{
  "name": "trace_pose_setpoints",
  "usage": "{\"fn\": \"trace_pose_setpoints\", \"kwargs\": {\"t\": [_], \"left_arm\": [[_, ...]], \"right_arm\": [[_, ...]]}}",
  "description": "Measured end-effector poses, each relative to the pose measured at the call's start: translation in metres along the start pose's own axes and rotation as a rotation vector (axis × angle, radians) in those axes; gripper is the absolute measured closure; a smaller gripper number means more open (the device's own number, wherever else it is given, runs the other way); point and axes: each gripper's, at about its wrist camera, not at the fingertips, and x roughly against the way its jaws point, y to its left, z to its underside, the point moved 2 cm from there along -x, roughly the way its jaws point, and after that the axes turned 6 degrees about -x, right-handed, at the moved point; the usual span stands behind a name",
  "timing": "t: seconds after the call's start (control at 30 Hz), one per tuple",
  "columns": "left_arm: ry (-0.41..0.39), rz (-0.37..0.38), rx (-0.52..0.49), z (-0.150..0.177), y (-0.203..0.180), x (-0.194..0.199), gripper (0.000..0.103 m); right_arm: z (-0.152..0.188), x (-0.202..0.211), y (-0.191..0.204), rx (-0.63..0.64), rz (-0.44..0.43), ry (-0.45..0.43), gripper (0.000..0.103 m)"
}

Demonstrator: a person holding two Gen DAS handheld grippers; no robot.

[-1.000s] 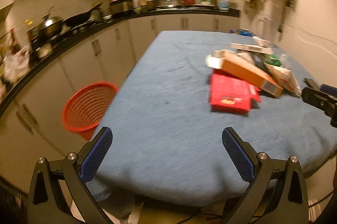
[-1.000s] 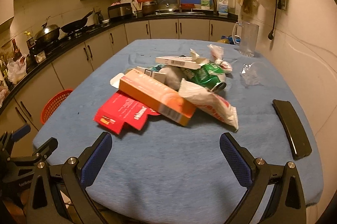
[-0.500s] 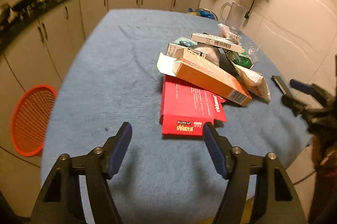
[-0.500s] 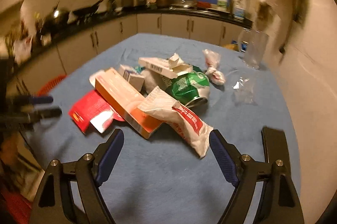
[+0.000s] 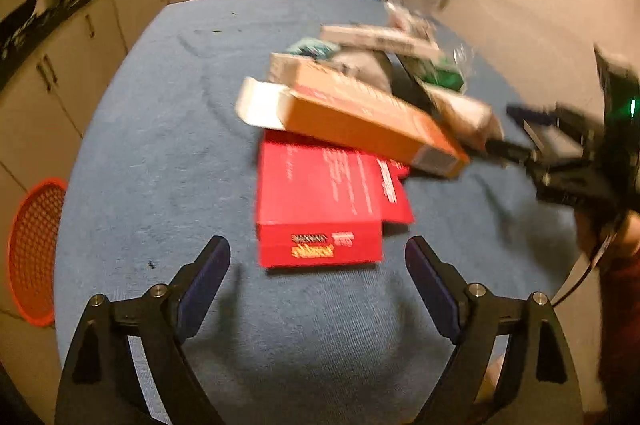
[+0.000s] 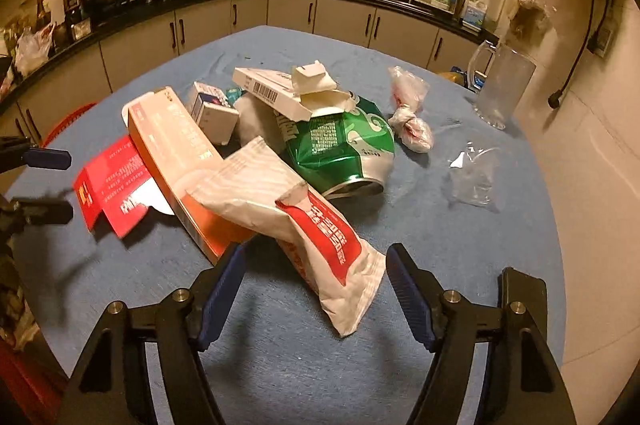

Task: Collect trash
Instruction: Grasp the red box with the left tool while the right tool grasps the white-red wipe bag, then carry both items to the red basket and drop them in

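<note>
1. Left gripper: jaws apart and opening again after a brief narrowing half a second ago. Nothing lies between them; the near edge of the flattened red carton sits just ahead of the tips.
2. Right gripper: jaws apart but closing. The tail of the white-and-red pouch lies between them, not yet pressed by either pad.
3. Change: a second ago both tools stood back from the table edge, jaws at their widest. Each has since come in over the blue cloth and tilted down toward the pile.
4. Trash pile: the orange box rests across the red carton; behind it lie a crushed green can, a white barcode box and a knotted plastic bag, the first two touching their neighbours and the bag just beside the can.
5. Red basket: on the floor beside the table, well apart from the pile.
6. Reading: the approach appears finished and two first picks are probably imminent. Nothing is collected yet.
</note>
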Motion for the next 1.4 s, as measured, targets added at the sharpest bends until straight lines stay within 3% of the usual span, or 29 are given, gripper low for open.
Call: {"fn": "trace_pose_setpoints", "kwargs": {"t": [0.13,0.33,0.47,0.57,0.67,0.7,0.73,0.77,0.93,1.4], "left_arm": [[0.026,-0.079,-0.079,0.0,-0.015,-0.017,0.015],[0.017,-0.167,-0.096,-0.009,-0.017,-0.04,0.015],[0.005,-0.183,-0.09,-0.015,-0.013,-0.049,0.016],[-0.002,-0.154,-0.063,-0.017,-0.008,-0.049,0.031],[-0.005,-0.159,-0.048,-0.018,0.0,-0.048,0.031],[-0.006,-0.159,-0.036,-0.017,0.004,-0.047,0.031],[-0.007,-0.151,-0.026,-0.016,0.007,-0.045,0.031],[-0.009,-0.141,-0.018,-0.013,0.011,-0.042,0.031],[-0.022,-0.1,0.033,-0.001,0.028,-0.025,0.031],[-0.113,-0.11,0.051,0.02,0.044,0.033,0.032]], "right_arm": [[0.004,-0.002,-0.003,-0.014,0.0,-0.002,0.026],[0.004,-0.009,-0.005,-0.014,-0.002,-0.008,0.026],[0.001,-0.011,-0.006,0.001,0.017,-0.016,0.023],[-0.001,-0.016,-0.006,0.007,0.029,-0.014,0.023],[-0.002,-0.02,-0.003,0.013,0.013,-0.014,0.023],[-0.002,-0.021,-0.003,0.013,0.014,-0.01,0.03],[-0.002,-0.022,-0.002,0.006,0.009,-0.005,0.048],[-0.002,-0.024,-0.003,-0.008,-0.014,0.012,0.057],[0.003,-0.019,-0.008,-0.064,-0.054,0.027,0.077],[-0.001,0.018,-0.007,-0.147,-0.157,-0.033,0.086]]}}
